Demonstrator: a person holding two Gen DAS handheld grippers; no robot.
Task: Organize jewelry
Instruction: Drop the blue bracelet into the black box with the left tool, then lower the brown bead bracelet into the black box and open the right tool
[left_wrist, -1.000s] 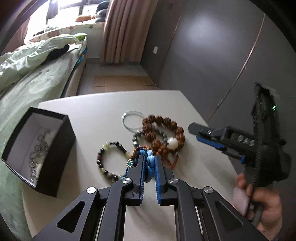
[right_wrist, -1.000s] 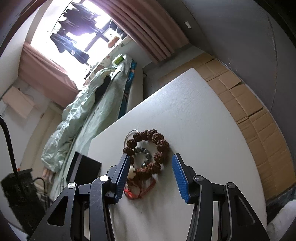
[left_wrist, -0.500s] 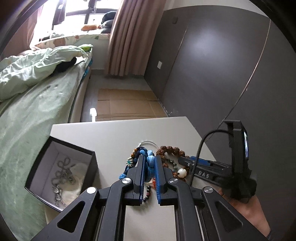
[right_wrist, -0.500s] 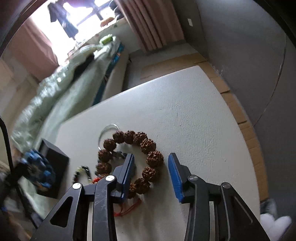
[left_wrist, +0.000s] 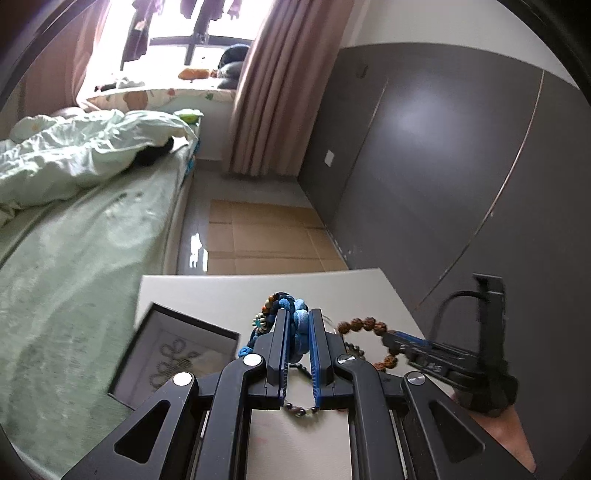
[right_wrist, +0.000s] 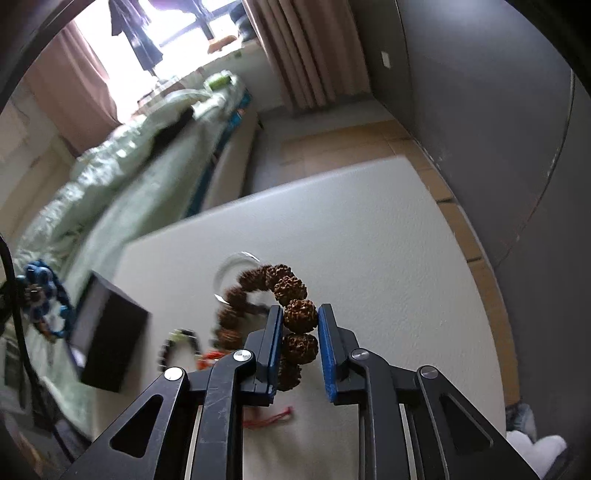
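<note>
My left gripper (left_wrist: 297, 314) is shut on a blue braided bracelet (left_wrist: 298, 325) and holds it in the air above the table; it also shows in the right wrist view (right_wrist: 38, 299). My right gripper (right_wrist: 300, 314) is shut on a brown seed-bead bracelet (right_wrist: 299, 315), partly lifted, with its red tassel (right_wrist: 273, 419) trailing on the table. In the left wrist view that bracelet (left_wrist: 364, 325) hangs from the right gripper (left_wrist: 399, 341). An open black box (left_wrist: 173, 354) with a silver chain inside stands at the left.
A clear bangle (right_wrist: 236, 264) and a dark mixed-bead bracelet (right_wrist: 177, 343) lie on the white table (right_wrist: 388, 240). The same bead bracelet shows under my left fingers (left_wrist: 299, 410). A bed with green bedding (left_wrist: 74, 206) lies left of the table; a grey wall is at right.
My left gripper has lifted the blue bracelet higher above the table. My right gripper has closed on the brown seed-bead bracelet and begun to raise it.
</note>
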